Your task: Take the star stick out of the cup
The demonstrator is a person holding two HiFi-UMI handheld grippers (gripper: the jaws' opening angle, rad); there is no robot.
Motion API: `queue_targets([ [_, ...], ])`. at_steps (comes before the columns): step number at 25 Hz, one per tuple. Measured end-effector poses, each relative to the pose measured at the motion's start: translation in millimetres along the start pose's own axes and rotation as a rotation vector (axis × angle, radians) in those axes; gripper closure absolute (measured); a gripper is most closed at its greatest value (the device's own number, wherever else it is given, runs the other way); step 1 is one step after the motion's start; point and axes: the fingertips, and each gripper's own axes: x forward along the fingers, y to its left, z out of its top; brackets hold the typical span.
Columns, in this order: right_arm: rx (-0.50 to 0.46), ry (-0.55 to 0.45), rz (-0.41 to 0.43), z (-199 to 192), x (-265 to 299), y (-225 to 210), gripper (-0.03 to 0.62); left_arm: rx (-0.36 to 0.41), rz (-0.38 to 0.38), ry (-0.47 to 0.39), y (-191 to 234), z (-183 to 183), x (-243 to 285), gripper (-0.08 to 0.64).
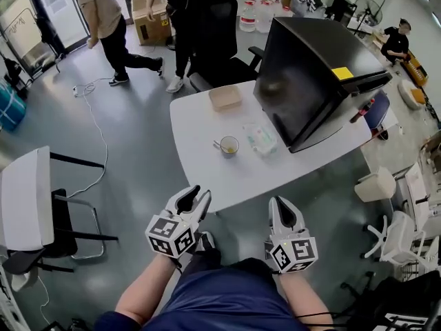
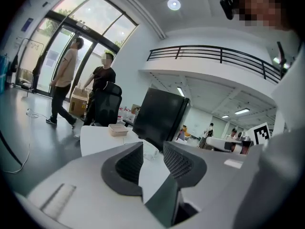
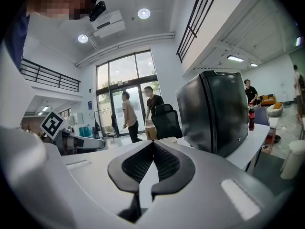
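On the white table (image 1: 207,178) stands a small white cup (image 1: 229,145) with a thin yellowish stick in it; its star end is too small to make out. Both grippers hover off the table's near edge, well short of the cup. The left gripper (image 1: 198,195) is open, with a clear gap between its dark ribbed pads (image 2: 127,162) and nothing in it. The right gripper (image 1: 284,206) is shut and empty, its fingertips meeting in the right gripper view (image 3: 153,145). In both gripper views the jaws hide the cup.
A large black monitor (image 1: 310,74) fills the table's right side. A clear plastic packet (image 1: 260,138) lies right of the cup, and a beige tray (image 1: 225,97) lies behind it. A black office chair (image 1: 213,26) and walking people stand beyond; a grey chair (image 1: 27,198) sits left.
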Motion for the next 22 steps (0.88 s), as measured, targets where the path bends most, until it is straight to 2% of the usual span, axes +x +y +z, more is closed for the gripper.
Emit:
queue_targets([
  [9,-0.017,0.033,-0.033,1,38,1,0.586,-0.019,-0.004,0.028,51,4,44,0.425],
  [17,0.023,0.027,0.004,7,68,-25,0.586,0.008,0.014,0.079,60,2,98,0.425],
  [22,0.050,0.020,0.045,14,82,-51,0.586,0.035,0.068,0.104,65,-2,132,0.425],
])
